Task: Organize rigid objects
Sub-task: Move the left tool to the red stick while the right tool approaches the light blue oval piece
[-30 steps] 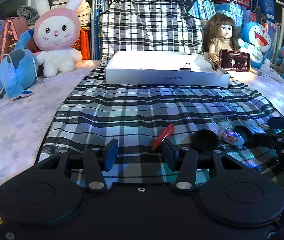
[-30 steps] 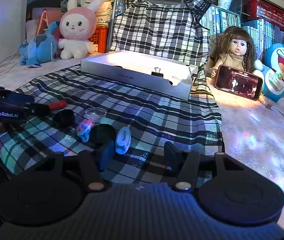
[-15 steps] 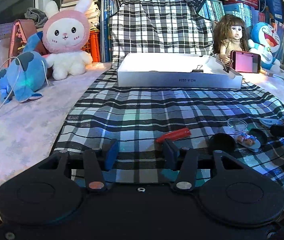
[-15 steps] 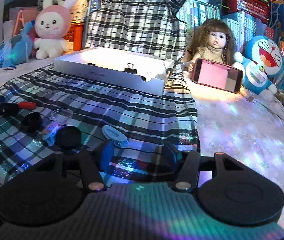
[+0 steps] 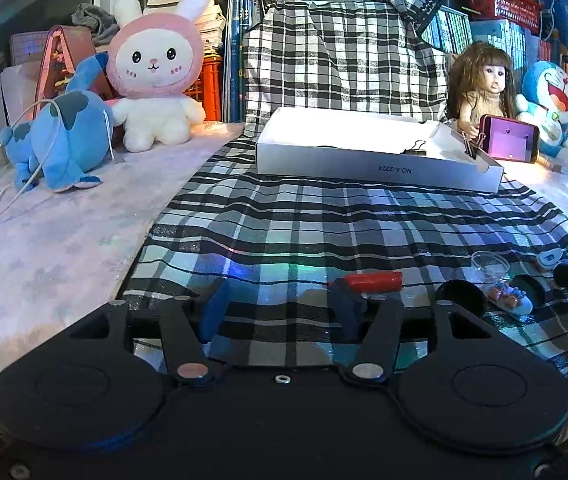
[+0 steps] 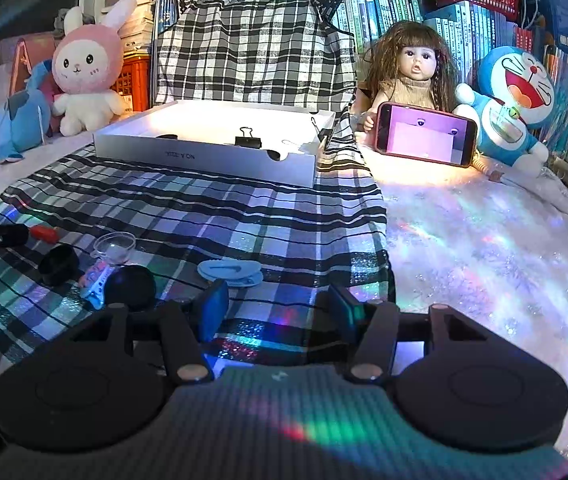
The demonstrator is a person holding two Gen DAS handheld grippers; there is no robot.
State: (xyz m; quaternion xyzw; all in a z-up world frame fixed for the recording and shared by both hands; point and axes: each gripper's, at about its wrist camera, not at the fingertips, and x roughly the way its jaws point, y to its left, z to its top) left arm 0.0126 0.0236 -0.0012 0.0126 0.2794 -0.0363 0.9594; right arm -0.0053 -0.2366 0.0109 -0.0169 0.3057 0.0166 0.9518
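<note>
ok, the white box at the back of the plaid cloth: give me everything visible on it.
The white box is a shallow, open-topped rectangular tray, cardboard by the look, with upside-down print on its front wall and a half-round notch near its right corner. It lies flat on the plaid cloth, brightly lit inside. A black binder clip stands in it behind the front wall; a dark item at the inside left is unclear. Neither gripper touches it.

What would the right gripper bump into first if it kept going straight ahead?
Probably the checked cloth: the open right gripper points down at bare cloth. The blue clip lies slightly left of its line, though depth is unclear.
</note>
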